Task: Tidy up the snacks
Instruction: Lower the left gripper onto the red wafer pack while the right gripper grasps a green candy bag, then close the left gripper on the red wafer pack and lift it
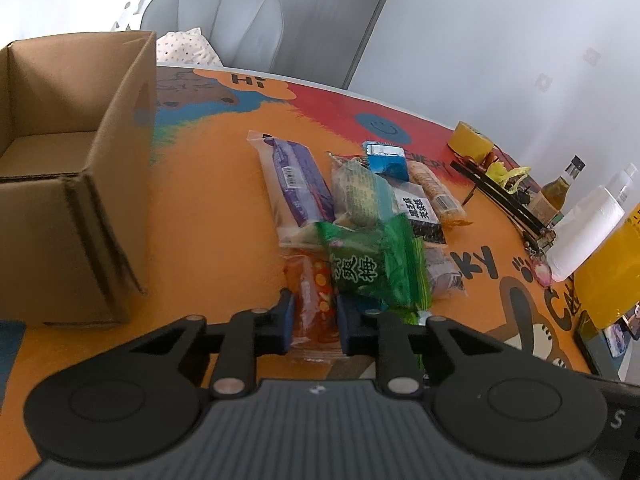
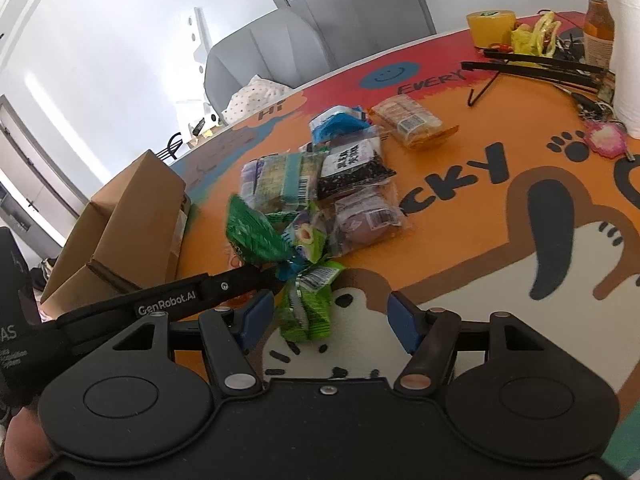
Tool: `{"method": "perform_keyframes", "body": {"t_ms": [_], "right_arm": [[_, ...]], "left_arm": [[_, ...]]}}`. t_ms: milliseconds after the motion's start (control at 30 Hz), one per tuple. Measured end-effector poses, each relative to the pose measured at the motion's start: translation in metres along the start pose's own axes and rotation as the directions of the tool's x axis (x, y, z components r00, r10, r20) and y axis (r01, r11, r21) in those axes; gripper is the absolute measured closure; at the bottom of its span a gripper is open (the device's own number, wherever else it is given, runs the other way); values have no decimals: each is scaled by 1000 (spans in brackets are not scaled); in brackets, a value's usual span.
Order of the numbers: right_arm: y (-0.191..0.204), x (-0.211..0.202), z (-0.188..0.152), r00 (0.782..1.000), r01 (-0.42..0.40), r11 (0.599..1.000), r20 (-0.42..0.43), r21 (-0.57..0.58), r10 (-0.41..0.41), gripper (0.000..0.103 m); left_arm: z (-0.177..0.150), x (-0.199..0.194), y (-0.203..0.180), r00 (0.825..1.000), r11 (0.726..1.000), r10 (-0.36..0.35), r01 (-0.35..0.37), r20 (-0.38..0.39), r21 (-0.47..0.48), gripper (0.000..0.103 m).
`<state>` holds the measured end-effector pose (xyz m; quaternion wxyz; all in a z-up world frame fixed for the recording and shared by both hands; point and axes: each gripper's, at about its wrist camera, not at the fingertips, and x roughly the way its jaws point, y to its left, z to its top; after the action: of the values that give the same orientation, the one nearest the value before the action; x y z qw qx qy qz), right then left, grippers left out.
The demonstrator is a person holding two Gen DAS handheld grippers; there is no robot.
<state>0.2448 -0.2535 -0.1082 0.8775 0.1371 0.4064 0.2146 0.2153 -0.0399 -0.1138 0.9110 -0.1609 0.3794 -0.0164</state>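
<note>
**A:** Two grippers were over the snack pile. Your left gripper [image 1: 314,322] had its blue pads pressed on the red-orange packet [image 1: 314,300], which lay on the table [image 1: 208,216] at the 6 o'clock end of the pile. The jaws were nearly together, with the packet's thin width clamped between them.

**B:** And your right one?

**A:** Your right gripper [image 2: 330,318] stood apart, its pads touching nothing. The light green packet [image 2: 308,308] lay between them, nearer the 9 o'clock pad, and I could not tell if it brushed that pad. In that view your left gripper's black finger reached in from 9 o'clock toward the pile.

**B:** Where did the rest of the snacks lie?

**A:** You had them heaped mid-table. In the left wrist view the dark green bag [image 1: 372,268] lay just at 1 o'clock of the clamped packet, overlapping it. The purple packet [image 1: 298,184] stretched toward 12 o'clock, the blue packet [image 1: 386,158] sat at the far end, and the biscuit sleeve [image 1: 438,192] lay at 2 o'clock.

**B:** And the box?

**A:** The cardboard box [image 1: 68,184] stood open at 10 o'clock of your left gripper, well apart from the pile. At 3 o'clock stood the paper roll [image 1: 588,232] and a yellow tape roll [image 1: 470,140] farther back.
</note>
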Motion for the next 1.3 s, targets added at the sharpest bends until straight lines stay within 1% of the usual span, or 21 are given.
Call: {"method": "perform_keyframes", "body": {"t_ms": [167, 200, 267, 333, 367, 433, 600, 767, 933, 1133, 1200, 1233, 1267, 1300], "right_arm": [[9, 10, 3, 1000, 4, 1000, -3, -20, -5, 39], [10, 12, 3, 1000, 9, 1000, -4, -26, -9, 42], [12, 15, 1, 1000, 17, 999, -17, -34, -17, 49], [13, 16, -1, 1000, 20, 999, -21, -37, -21, 64], [14, 16, -2, 999, 28, 999, -19, -42, -29, 67], [12, 13, -3, 999, 28, 999, -19, -38, -29, 71], [6, 5, -7, 999, 52, 998, -7, -35, -52, 71], [-2, -3, -8, 998, 66, 998, -11, -12, -66, 71], [0, -1, -6, 997, 71, 997, -12, -22, -71, 65], [8, 5, -6, 995, 95, 993, 0, -75, -95, 64], [10, 6, -8, 994, 107, 989, 6, -100, -107, 66], [12, 6, -9, 993, 119, 986, 11, -113, -119, 69], [12, 6, -9, 992, 125, 985, 14, -121, -124, 70], [12, 6, -10, 992, 126, 984, 18, -125, -124, 71]], "left_arm": [[-3, -7, 7, 1000, 1000, -5, 5, -12, -8, 83], [-4, -9, 8, 1000, 1000, -4, 4, -13, -9, 83], [-6, -12, 11, 1000, 1000, 1, -1, -15, -9, 83], [-7, -15, 13, 1000, 1000, 4, -4, -18, -8, 83], [-7, -16, 14, 1000, 1000, 5, -5, -20, -6, 83], [-8, -18, 15, 1000, 1000, 8, -8, -23, 0, 82], [-10, -22, 15, 999, 1000, 16, -16, -28, 8, 82], [-12, -24, 14, 999, 999, 31, -31, -32, 17, 82], [-11, -19, 13, 998, 998, 58, -57, -32, 25, 76], [-10, -13, 5, 996, 994, 88, -86, -17, 68, 70], [-12, -12, 1, 995, 990, 102, -101, -8, 94, 70], [-13, -12, -1, 994, 988, 108, -107, -5, 107, 70], [-14, -12, -2, 994, 987, 113, -112, -2, 117, 71], [-14, -12, -2, 993, 986, 121, -120, 1, 119, 75]]}}
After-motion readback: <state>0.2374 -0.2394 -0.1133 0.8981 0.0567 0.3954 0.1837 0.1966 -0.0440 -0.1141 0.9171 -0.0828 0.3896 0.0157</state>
